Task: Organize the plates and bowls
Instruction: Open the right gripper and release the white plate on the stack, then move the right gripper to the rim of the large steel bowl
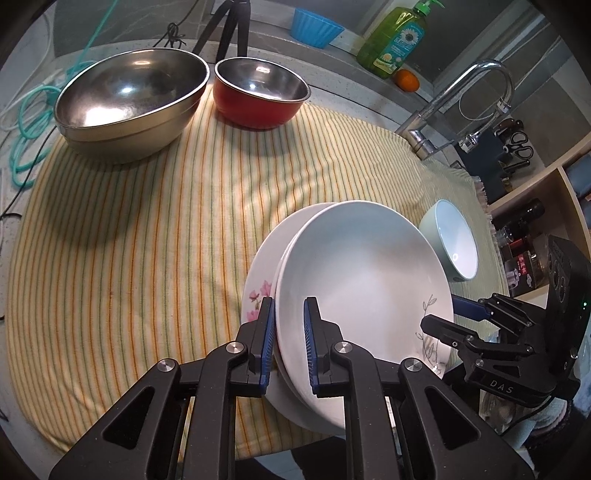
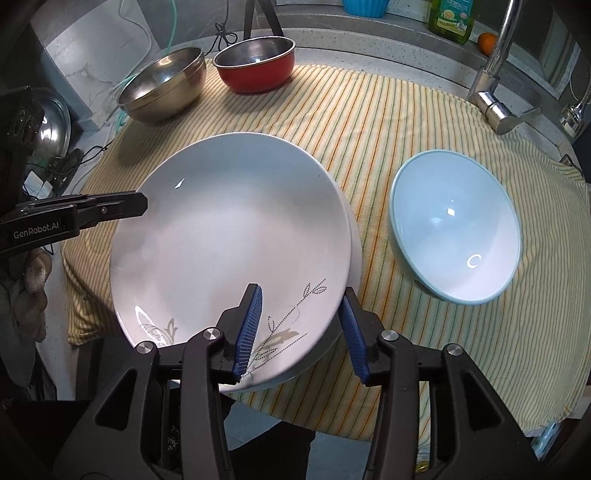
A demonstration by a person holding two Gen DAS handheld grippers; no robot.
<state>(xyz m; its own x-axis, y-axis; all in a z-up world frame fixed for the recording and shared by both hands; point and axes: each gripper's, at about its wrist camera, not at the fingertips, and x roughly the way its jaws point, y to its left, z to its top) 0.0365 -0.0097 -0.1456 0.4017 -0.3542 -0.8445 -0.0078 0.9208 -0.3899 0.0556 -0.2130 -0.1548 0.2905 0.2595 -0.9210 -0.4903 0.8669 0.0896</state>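
Observation:
A white plate with a grey leaf print (image 2: 229, 236) lies stacked on a pink-flowered plate (image 1: 258, 273) on the striped cloth (image 2: 388, 122). My left gripper (image 1: 290, 341) straddles the left rim of the top plate (image 1: 362, 266), its pads close to the rim but with a gap on the inner side. My right gripper (image 2: 301, 328) is open around the plates' near rim. A light blue bowl (image 2: 454, 229) sits right of the plates. A large steel bowl (image 1: 129, 99) and a red bowl (image 1: 258, 92) stand at the back.
A chrome faucet (image 2: 495, 74), a green soap bottle (image 1: 395, 40), an orange (image 1: 406, 79) and a blue cup (image 1: 314, 26) line the back counter. A tripod (image 1: 229, 26) and a teal hose (image 1: 33, 110) are at back left. Shelves with bottles (image 1: 524, 236) stand right.

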